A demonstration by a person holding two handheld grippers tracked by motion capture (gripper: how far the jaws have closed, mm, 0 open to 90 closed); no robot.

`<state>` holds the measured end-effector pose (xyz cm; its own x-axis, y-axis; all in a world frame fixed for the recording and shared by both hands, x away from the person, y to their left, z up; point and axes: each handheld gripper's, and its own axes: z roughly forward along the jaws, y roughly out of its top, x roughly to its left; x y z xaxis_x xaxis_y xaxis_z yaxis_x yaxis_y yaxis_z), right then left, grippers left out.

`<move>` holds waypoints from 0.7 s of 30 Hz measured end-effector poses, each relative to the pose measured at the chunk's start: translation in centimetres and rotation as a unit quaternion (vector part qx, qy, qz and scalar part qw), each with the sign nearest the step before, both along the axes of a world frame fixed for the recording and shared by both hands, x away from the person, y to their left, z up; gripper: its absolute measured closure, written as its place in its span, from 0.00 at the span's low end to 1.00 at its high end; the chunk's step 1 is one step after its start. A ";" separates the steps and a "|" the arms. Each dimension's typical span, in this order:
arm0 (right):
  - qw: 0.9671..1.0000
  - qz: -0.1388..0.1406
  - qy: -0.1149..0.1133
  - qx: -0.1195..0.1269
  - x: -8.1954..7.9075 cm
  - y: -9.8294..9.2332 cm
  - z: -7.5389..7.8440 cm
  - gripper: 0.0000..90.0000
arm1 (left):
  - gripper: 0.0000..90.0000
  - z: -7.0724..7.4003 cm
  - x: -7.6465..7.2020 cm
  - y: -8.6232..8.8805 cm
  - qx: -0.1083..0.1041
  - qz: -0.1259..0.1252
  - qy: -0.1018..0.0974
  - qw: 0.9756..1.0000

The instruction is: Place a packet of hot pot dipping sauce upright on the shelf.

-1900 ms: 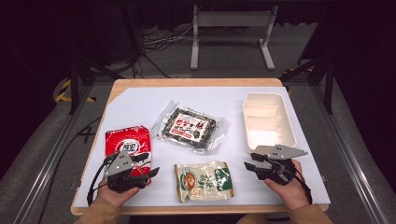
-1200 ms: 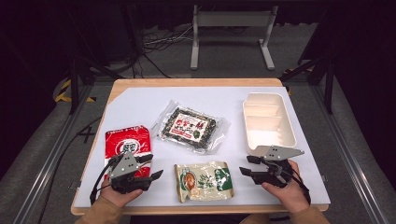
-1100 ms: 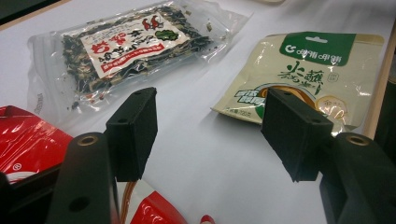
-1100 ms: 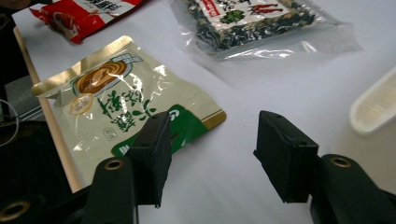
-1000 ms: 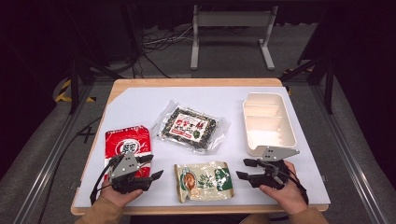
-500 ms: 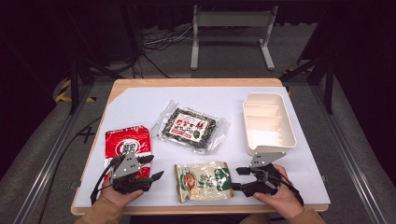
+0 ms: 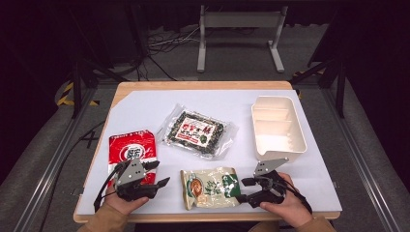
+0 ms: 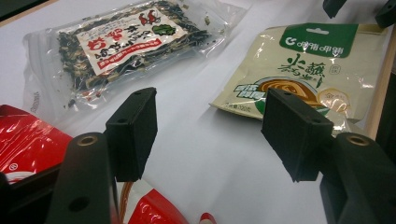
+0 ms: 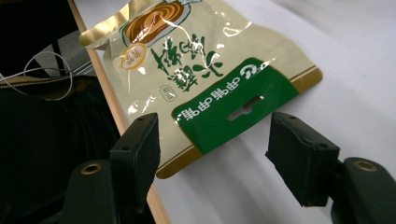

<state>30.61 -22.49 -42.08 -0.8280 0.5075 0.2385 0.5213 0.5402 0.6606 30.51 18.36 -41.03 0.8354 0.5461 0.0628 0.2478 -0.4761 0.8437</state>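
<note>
Right gripper (image 7: pixel 245 189), jaws just opening, faces the green-topped pouch's (image 7: pixel 211 187) edge without gripping; left gripper (image 7: pixel 155 175) gapes empty beside it

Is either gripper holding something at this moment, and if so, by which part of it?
Nothing is held. The right gripper has just been opening its jaws around the green top edge of the beige packet without pressing it. The left gripper is open over the table.

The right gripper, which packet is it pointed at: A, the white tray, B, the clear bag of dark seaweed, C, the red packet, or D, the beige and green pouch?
D: the right gripper has its open jaws on either side of the green header end of the beige and green pouch, which lies flat at the table's near edge, not yet gripped.
</note>
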 end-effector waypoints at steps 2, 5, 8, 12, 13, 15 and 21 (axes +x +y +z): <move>1.000 0.003 0.005 0.000 0.0 0.1 -0.2 0.37 | 0.40 0.0 0.0 0.0 0.001 0.000 -0.001 1.000; 1.000 0.005 0.014 -0.001 0.1 0.2 -0.3 0.36 | 0.40 0.0 0.0 0.0 0.001 0.000 0.000 1.000; 1.000 0.006 0.021 -0.002 0.1 0.3 -0.5 0.36 | 0.40 -0.1 0.0 -0.1 0.001 -0.001 -0.001 1.000; 0.999 0.010 0.032 -0.006 0.2 0.4 -0.8 0.35 | 0.40 -0.1 0.0 -0.1 0.002 -0.002 0.000 1.000; 0.999 0.011 0.034 -0.006 0.2 0.4 -0.8 0.35 | 0.40 -0.1 0.0 -0.1 0.003 -0.002 0.000 1.000; 0.999 0.013 0.038 -0.006 0.2 0.5 -0.9 0.35 | 0.40 -0.1 0.0 -0.1 0.003 -0.003 0.000 1.000; 0.998 0.019 0.052 -0.006 0.2 0.7 -1.1 0.37 | 0.40 -0.1 -0.1 -0.2 0.003 -0.002 -0.004 1.000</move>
